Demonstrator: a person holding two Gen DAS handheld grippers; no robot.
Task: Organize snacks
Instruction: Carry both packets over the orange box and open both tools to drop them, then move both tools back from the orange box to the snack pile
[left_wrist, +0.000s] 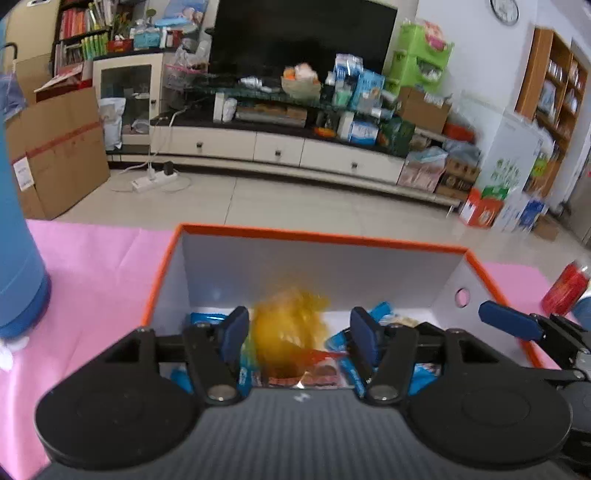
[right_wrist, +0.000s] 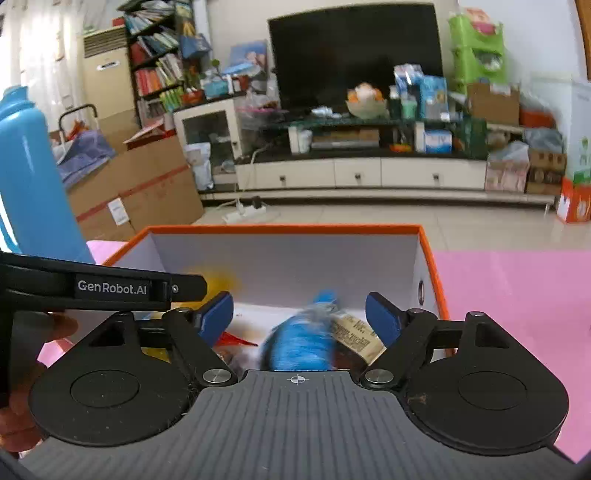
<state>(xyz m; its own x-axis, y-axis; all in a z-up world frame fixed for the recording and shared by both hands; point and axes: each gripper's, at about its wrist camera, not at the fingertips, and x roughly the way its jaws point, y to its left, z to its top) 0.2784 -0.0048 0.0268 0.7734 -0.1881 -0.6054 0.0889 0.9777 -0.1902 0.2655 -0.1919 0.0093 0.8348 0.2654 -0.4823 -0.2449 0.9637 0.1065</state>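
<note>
An orange-rimmed white box (left_wrist: 314, 266) stands on the pink table cover and also shows in the right wrist view (right_wrist: 288, 258). It holds several blue snack packets (left_wrist: 341, 339). My left gripper (left_wrist: 299, 332) is open over the box, with a blurred yellow snack bag (left_wrist: 288, 325) between its fingers, not touching them. My right gripper (right_wrist: 299, 317) is open over the box's right part, with a blurred blue snack packet (right_wrist: 299, 343) in mid-air between its fingers. One right finger shows in the left wrist view (left_wrist: 509, 319).
A tall blue bottle (left_wrist: 14, 229) stands left of the box, also in the right wrist view (right_wrist: 33, 184). A red can (left_wrist: 565, 288) stands right of it. Pink cover (right_wrist: 517, 314) lies to the right. Beyond are floor, TV cabinet and cardboard boxes.
</note>
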